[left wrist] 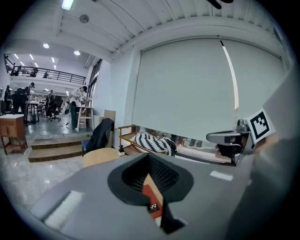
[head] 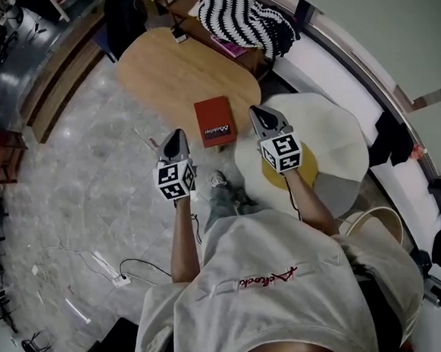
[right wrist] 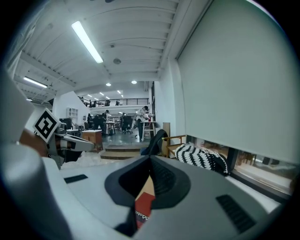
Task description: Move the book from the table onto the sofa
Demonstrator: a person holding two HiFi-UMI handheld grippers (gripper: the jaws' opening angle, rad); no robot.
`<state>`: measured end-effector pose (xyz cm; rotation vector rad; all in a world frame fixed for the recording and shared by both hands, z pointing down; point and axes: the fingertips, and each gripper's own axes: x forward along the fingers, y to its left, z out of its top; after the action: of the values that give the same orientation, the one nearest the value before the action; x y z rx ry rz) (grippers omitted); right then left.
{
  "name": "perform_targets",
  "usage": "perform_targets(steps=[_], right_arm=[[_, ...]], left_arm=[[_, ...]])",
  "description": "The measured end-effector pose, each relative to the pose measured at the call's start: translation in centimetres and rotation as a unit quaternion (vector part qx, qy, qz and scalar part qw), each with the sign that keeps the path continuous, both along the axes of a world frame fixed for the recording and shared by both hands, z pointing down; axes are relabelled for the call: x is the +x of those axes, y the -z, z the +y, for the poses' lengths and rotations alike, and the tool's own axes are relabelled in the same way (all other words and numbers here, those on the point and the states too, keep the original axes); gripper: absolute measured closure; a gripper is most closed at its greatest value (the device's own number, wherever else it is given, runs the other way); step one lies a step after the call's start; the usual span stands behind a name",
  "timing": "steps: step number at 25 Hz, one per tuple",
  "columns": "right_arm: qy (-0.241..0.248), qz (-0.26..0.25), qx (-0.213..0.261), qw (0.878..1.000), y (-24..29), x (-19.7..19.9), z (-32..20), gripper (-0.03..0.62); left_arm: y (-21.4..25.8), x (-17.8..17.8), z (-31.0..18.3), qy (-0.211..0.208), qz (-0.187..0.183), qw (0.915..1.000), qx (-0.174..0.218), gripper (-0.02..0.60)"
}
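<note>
A red book [head: 215, 121] with white print lies flat at the near end of the oval wooden table [head: 167, 73]. My left gripper [head: 177, 140] hovers shut just left of and nearer than the book, empty. At the book's right, my right gripper [head: 262, 116] is shut too, holding nothing. A strip of the red book [left wrist: 153, 202] shows through the left gripper view's closed jaws, and the same book [right wrist: 143, 210] through the right gripper view's. The white round seat [head: 332, 144] with a yellow cushion sits to the right.
A black-and-white striped blanket [head: 243, 19] lies on a wooden shelf beyond the table. A dark jacket hangs on a chair [head: 126, 15] at the table's far end. Cables and a power strip [head: 110, 273] cross the marble floor at left. My foot [head: 219, 180] stands by the table.
</note>
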<state>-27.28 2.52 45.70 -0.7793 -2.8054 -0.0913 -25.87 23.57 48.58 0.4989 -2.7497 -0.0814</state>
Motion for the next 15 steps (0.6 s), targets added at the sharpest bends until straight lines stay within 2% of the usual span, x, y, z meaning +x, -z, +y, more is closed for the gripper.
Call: perform_targets(steps=[15], right_arm=[[0.005, 0.061, 0.015, 0.998, -7.2, -1.4, 1.7, 0.585]], left_arm=[[-8.4, -0.5, 2.2, -0.001, 0.075, 0.9972, -0.007, 0.572]])
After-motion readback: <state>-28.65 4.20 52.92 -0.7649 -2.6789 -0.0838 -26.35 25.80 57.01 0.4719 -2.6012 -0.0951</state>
